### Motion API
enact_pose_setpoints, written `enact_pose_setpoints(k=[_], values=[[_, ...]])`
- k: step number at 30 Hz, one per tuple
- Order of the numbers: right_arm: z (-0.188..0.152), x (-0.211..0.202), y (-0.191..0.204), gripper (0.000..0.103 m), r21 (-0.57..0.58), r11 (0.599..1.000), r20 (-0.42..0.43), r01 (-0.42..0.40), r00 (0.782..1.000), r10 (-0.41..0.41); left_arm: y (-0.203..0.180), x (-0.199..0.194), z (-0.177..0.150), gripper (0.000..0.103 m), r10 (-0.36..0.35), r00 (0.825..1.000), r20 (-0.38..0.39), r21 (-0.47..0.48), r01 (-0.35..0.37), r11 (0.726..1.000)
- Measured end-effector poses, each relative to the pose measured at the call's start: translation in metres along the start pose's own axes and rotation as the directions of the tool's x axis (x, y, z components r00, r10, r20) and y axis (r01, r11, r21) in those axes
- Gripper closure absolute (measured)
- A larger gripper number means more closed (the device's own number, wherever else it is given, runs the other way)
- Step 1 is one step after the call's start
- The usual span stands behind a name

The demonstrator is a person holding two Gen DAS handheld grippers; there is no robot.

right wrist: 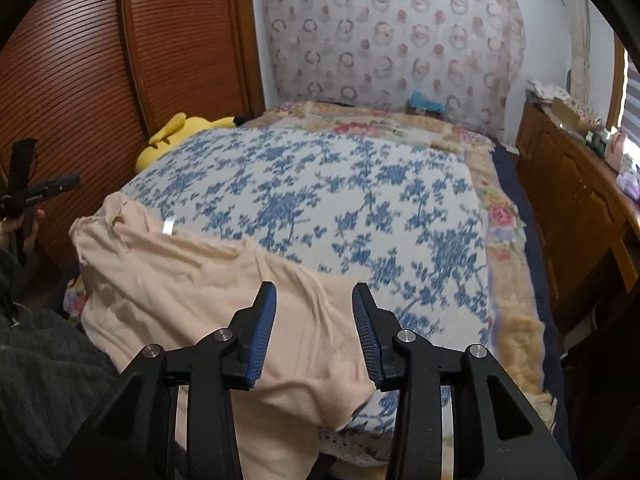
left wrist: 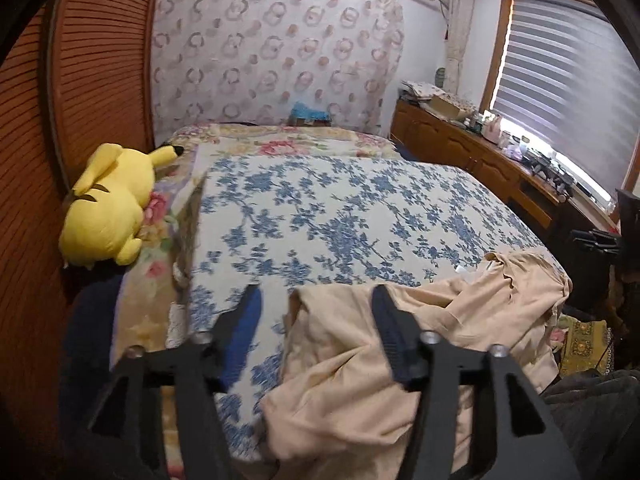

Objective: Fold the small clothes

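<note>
The left gripper [left wrist: 316, 312] stands with its jaws well apart over the near edge of the beige garment [left wrist: 400, 344], one finger above the cloth and the other above the bare blue-flowered bedspread [left wrist: 340, 216], pressing on nothing. The right gripper [right wrist: 314, 312] is parted more narrowly, and the same beige garment [right wrist: 208, 280] passes beneath and between its blue pads [right wrist: 266, 328] without being pinched. The garment lies rumpled at the near edge of the bedspread [right wrist: 360, 184], partly hanging over that edge towards the person (a white label shows by its neckline). This looks like the moment after a lay-down, with the cloth free and the fold proper not yet made. The next move likely calls for smoothing the garment flat on the bedspread, then pinching two matching edges. At the far left edge of the bedspread a yellow plush toy [left wrist: 108, 208] lies against the slatted wooden doors [left wrist: 100, 60]; beyond its far end hangs a patterned curtain [left wrist: 276, 52].
</note>
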State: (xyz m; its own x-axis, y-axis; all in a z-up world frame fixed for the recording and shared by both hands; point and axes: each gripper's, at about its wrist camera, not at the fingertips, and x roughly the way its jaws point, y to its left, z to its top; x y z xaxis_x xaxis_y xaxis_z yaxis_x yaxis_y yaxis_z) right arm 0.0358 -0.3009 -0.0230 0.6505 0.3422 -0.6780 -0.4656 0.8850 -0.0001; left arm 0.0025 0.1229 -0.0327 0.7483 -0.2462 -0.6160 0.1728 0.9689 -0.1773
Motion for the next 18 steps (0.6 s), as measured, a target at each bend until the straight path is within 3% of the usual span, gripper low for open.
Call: enact_pose_setpoints(k=[5, 11, 18], values=[[0.002, 0.027, 0.000, 0.056, -0.001, 1.000, -0.020, 0.000, 1.000, 0.000, 0.003, 0.038, 0.000, 0.042, 0.006, 0.997, -0.072, 0.003, -0.005, 1.000], [0.003, 0.066, -0.026, 0.055, 0.064, 0.996, -0.060, 0.059, 0.997, -0.055, 0.020, 0.069, -0.001, 0.042, 0.043, 0.990, -0.135, -0.028, -0.047, 0.999], [-0.007, 0.097, -0.039, 0.055, 0.093, 0.995, -0.142, 0.029, 0.990, -0.016, 0.025, 0.087, -0.005, 0.042, 0.034, 0.985, -0.169, -0.051, -0.043, 0.998]])
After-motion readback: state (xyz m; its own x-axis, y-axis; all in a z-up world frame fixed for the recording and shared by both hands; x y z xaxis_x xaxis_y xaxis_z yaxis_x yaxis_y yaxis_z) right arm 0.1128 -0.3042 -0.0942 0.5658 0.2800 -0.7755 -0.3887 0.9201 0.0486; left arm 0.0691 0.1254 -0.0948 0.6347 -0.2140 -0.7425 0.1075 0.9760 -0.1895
